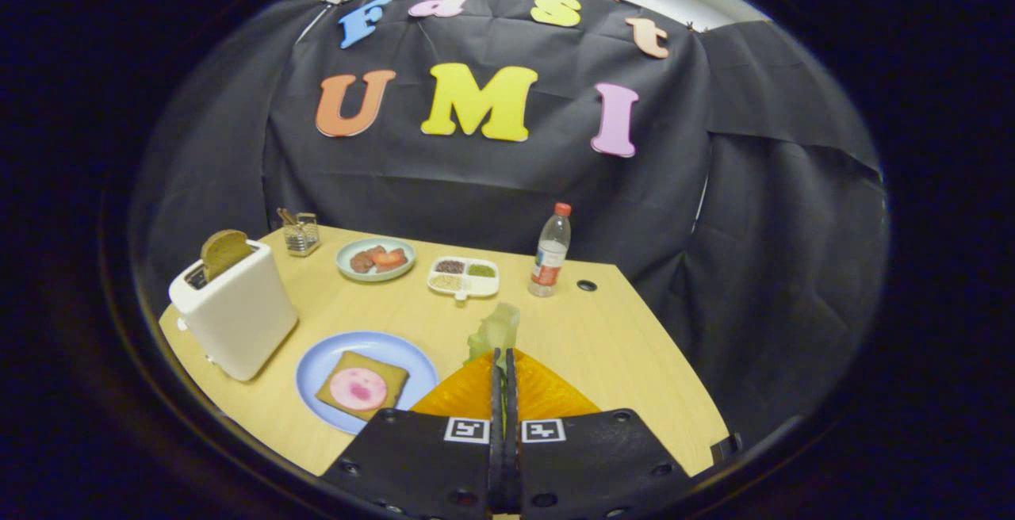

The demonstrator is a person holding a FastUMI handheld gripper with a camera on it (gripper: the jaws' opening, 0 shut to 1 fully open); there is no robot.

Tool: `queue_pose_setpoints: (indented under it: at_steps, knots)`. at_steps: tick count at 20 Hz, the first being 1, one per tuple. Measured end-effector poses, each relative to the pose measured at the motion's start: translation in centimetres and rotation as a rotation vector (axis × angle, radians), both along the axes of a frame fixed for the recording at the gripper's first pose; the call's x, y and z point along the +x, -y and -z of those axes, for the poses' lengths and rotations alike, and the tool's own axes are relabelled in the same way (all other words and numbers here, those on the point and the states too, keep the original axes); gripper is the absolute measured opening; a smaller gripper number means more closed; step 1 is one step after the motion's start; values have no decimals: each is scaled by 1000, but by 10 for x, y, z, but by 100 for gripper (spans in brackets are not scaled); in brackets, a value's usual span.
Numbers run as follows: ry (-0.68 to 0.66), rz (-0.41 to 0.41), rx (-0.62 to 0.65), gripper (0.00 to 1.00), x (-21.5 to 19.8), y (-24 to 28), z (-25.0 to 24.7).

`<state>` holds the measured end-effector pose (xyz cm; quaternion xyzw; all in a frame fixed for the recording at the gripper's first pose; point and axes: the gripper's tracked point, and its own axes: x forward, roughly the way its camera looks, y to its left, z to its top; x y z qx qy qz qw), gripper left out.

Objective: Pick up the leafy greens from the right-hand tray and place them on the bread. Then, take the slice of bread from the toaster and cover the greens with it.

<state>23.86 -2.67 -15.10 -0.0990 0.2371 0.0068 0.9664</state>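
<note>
I see the hand-held gripper (503, 365) bottom centre, fingers clamped on the leafy greens (495, 331) over the orange tray (547, 395) | lower left, bread (361, 384) on blue plate (317, 361) | left, toaster (235, 307) holding a slice (224, 251).

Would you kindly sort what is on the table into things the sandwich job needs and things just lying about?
Job: gripper, fingers closed on the greens above the orange tray; bread with ham on the blue plate; toaster holding a bread slice.

Lying about: bottle, green plate, divided dish, wire holder.
</note>
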Motion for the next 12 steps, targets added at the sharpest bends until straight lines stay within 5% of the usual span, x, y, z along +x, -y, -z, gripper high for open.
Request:
queue_pose_setpoints:
  at_steps: [6, 12]
  knots:
    - [52, -115, 7, 0, -20, -91, -33]
    - [-11, -170, 51, 0, -18, -147, 11]
